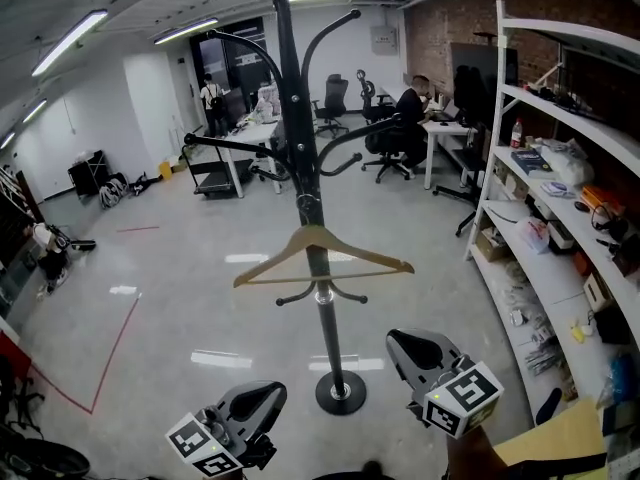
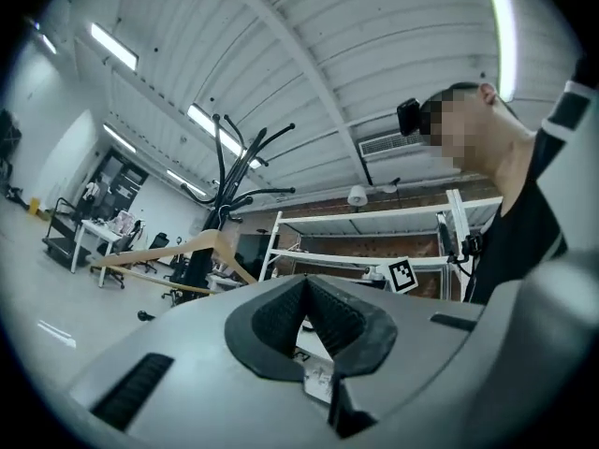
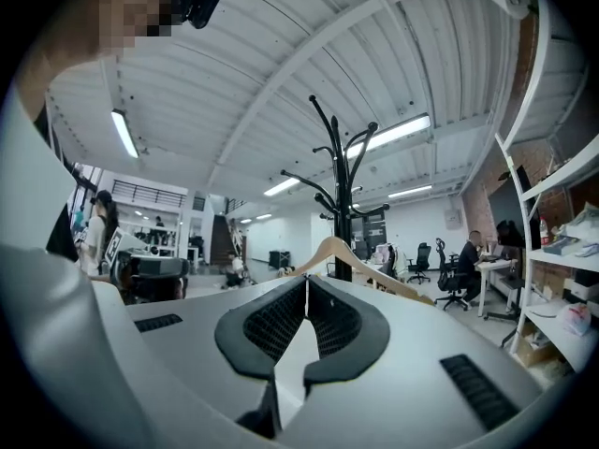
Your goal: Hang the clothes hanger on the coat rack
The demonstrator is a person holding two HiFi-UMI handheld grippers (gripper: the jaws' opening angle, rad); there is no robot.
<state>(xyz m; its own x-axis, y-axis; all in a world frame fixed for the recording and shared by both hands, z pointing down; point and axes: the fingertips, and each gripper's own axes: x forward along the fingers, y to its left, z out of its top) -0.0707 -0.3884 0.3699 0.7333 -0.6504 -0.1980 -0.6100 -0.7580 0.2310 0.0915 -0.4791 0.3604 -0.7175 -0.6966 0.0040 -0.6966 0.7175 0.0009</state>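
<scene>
A wooden clothes hanger (image 1: 320, 253) hangs on the black coat rack (image 1: 297, 118), about halfway up the pole and clear of both grippers. My left gripper (image 1: 275, 392) sits low at the bottom left, short of the rack's round base (image 1: 340, 393); its jaws are shut with nothing between them. My right gripper (image 1: 393, 338) is at the bottom right, also shut and empty. In the left gripper view the hanger (image 2: 159, 255) and the coat rack (image 2: 223, 171) lie far left beyond the left gripper (image 2: 305, 284). The right gripper view shows the hanger (image 3: 374, 271) and the coat rack (image 3: 337, 185) straight beyond the right gripper (image 3: 306, 283).
White shelving (image 1: 560, 168) loaded with boxes and bags runs along the right wall. Desks, office chairs and seated people (image 1: 405, 118) fill the back of the room. A red tape line (image 1: 110, 353) crosses the grey floor at the left.
</scene>
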